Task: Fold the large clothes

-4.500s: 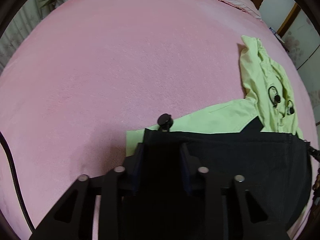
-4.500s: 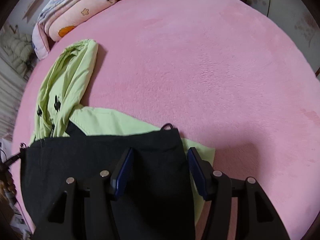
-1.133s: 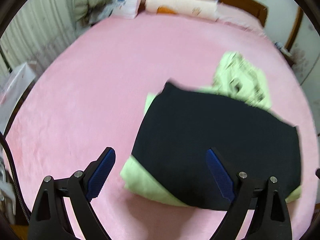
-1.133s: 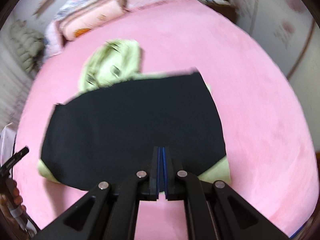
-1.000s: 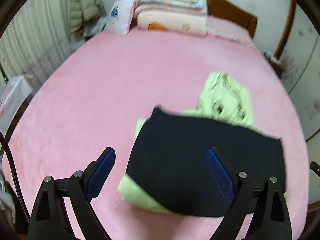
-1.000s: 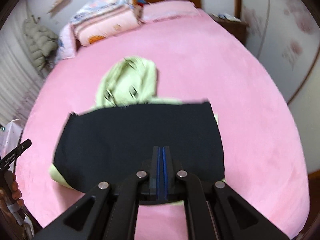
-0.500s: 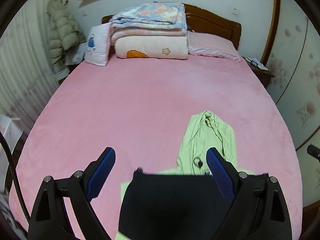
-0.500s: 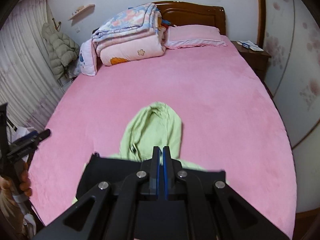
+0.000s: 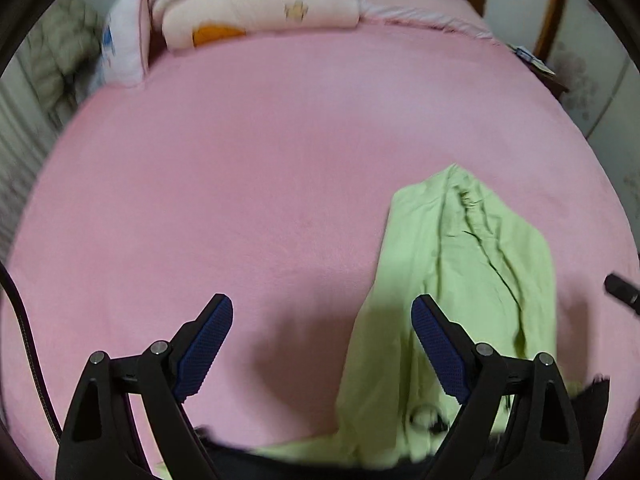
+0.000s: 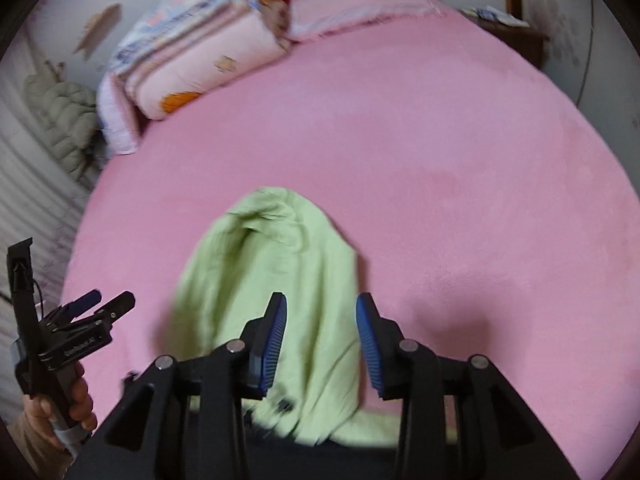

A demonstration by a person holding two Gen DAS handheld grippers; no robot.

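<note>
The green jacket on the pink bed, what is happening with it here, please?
A person with a gripper in each hand is folding a light green hooded jacket on the pink bed. The body is already folded under a dark panel at the near edge; the hood still lies out flat. The left gripper is wide open over bare blanket beside the hood. The right gripper has its jaws opening above the hood. Neither holds any cloth.
</note>
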